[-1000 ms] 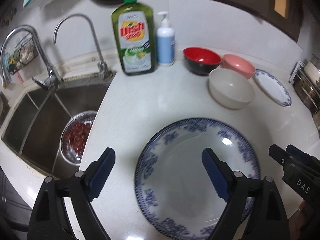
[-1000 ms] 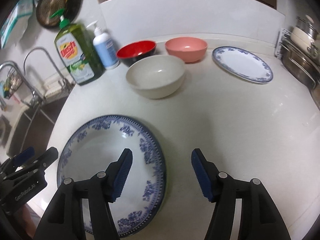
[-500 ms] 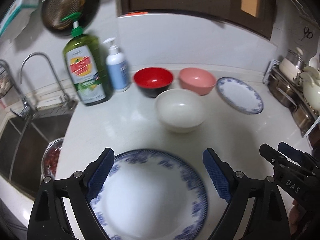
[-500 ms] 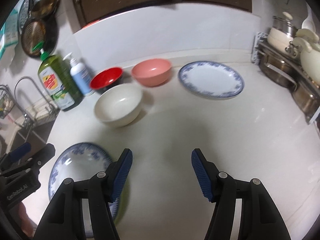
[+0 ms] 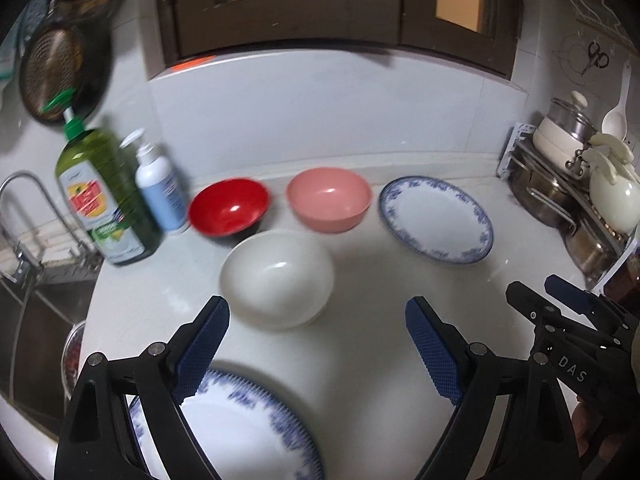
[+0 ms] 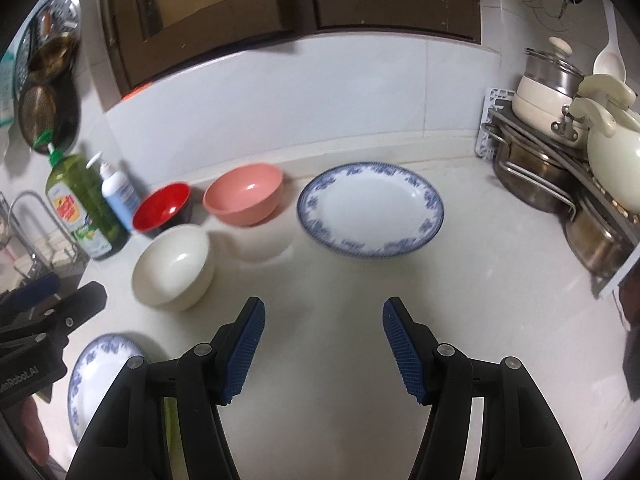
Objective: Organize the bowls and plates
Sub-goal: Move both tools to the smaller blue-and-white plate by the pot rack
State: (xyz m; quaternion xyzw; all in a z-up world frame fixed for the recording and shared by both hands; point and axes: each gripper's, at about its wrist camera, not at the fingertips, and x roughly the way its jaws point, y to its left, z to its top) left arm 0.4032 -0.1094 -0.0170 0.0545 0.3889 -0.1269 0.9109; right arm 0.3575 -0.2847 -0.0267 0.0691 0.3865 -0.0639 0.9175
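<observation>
A: What could have gone wrong there?

B: Both tools hung spread and empty above the white counter (image 6: 500,280). Had the left gripper (image 5: 316,344) dropped carelessly, it could have knocked the glossy cream bowl (image 5: 277,278) into the red bowl (image 5: 229,211) just behind.

A: And the right gripper (image 6: 324,346)?

B: It faced the far blue-rimmed white plate (image 6: 370,210), shallow and slippery-looking. A second patterned plate (image 5: 236,432) lay nearest, beside the pink bowl's (image 6: 244,193) row.

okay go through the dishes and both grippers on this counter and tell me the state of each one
Left hand-held gripper: open, empty.
Right hand-held gripper: open, empty.
White bowl: upright, empty.
Red bowl: upright, empty.
Pink bowl: upright, empty.
Far plate: flat, empty.
Near plate: flat, empty.
</observation>
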